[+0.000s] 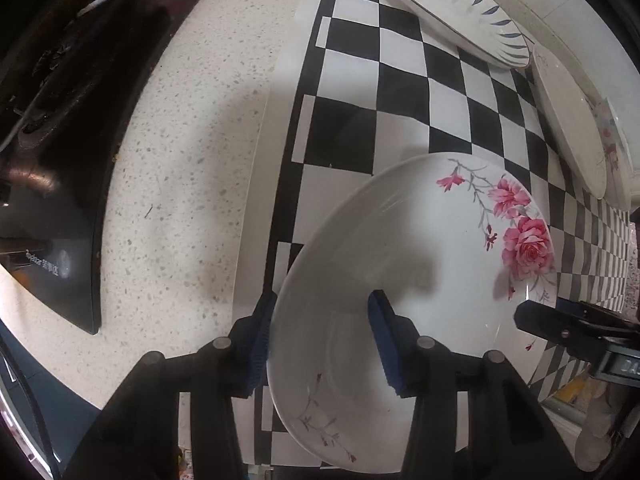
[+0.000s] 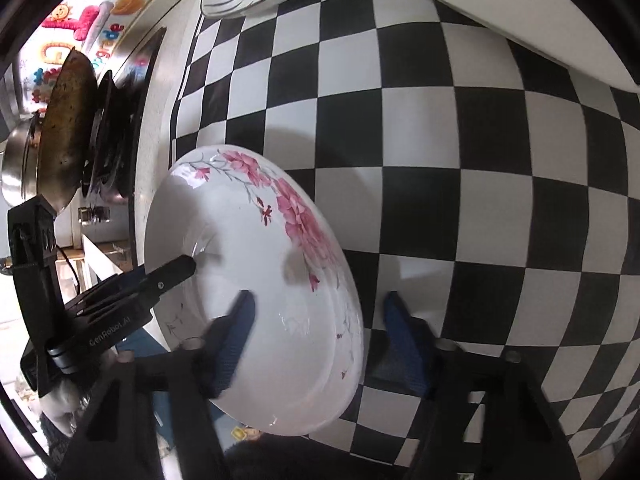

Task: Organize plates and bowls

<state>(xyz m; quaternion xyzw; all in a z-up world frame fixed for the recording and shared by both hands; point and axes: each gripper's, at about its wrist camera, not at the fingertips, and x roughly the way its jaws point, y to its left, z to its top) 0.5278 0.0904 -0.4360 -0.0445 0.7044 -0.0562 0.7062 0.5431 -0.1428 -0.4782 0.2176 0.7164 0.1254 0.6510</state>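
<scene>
The rim of a white ceramic plate with pink painted roses (image 1: 408, 280) is straddled by the half-closed jaws of the left gripper (image 1: 324, 344), which is pointed straight down at the black-and-white chequered mat (image 1: 400, 92). Its opposite rim is likewise straddled by the right gripper (image 2: 320, 340), angled steeply downward; whether either pair of pads presses the plate cannot be told. "GenRobot.AI" is printed on the left gripper's body, seen beyond the plate.

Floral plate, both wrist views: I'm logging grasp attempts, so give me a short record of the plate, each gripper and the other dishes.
plate: white round ceramic plate with pink roses, on black-and-white checkered mat
left gripper: straddles plate's rim; contact unclear
right gripper: straddles opposite rim, outer pad clear of it
other dishes: white plate with blue leaf marks, at mat's far end
</scene>
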